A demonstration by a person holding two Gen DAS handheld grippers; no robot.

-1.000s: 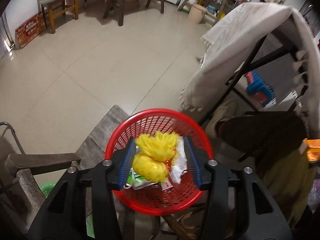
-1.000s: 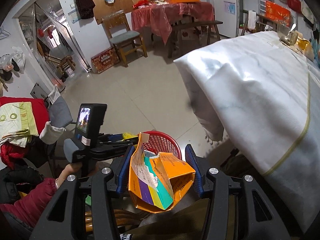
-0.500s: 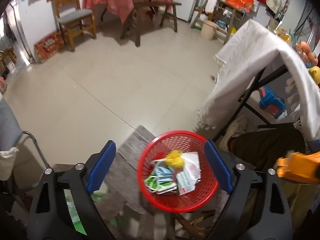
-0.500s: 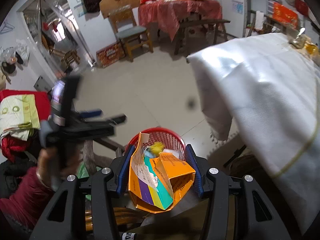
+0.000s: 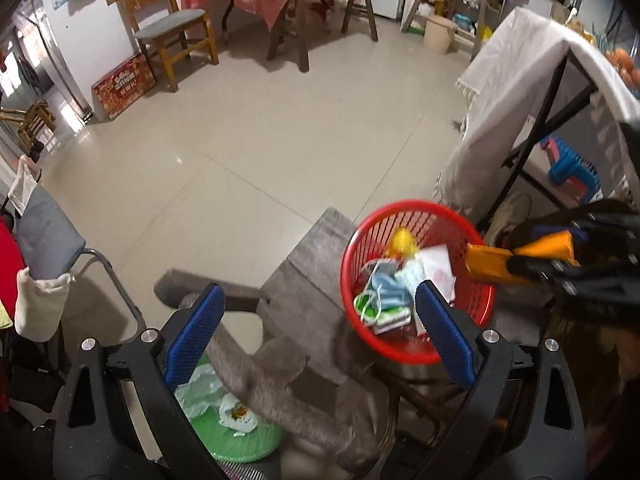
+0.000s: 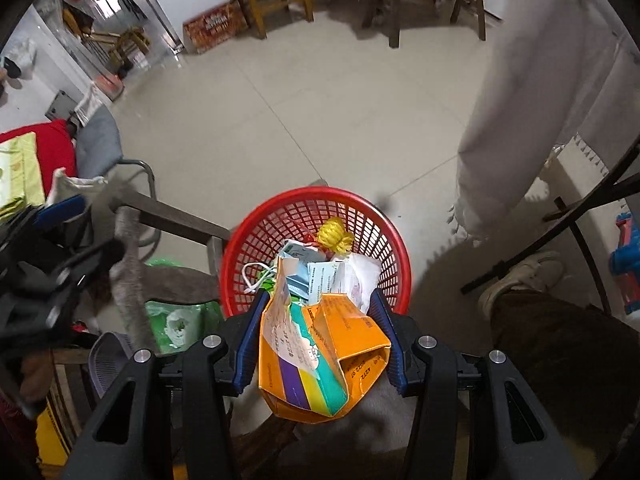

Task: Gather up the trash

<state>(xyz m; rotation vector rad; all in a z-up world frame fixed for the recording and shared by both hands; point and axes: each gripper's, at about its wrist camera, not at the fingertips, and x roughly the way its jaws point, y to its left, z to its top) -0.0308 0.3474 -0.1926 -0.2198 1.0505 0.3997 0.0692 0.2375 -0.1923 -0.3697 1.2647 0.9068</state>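
right gripper (image 6: 320, 340) clamps crumpled orange carton (image 6: 324, 360) at near rim of red basket (image 6: 394, 248). left gripper (image 5: 316, 340) jaws just opened wide, empty, beside basket's left edge. bare tiled floor (image 5: 260, 140) beyond.

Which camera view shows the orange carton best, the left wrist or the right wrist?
The right wrist view: the orange carton fills the middle, clamped in the right gripper, with its printed sides and torn top clear. The left wrist view shows only one blurred end beside the red basket.
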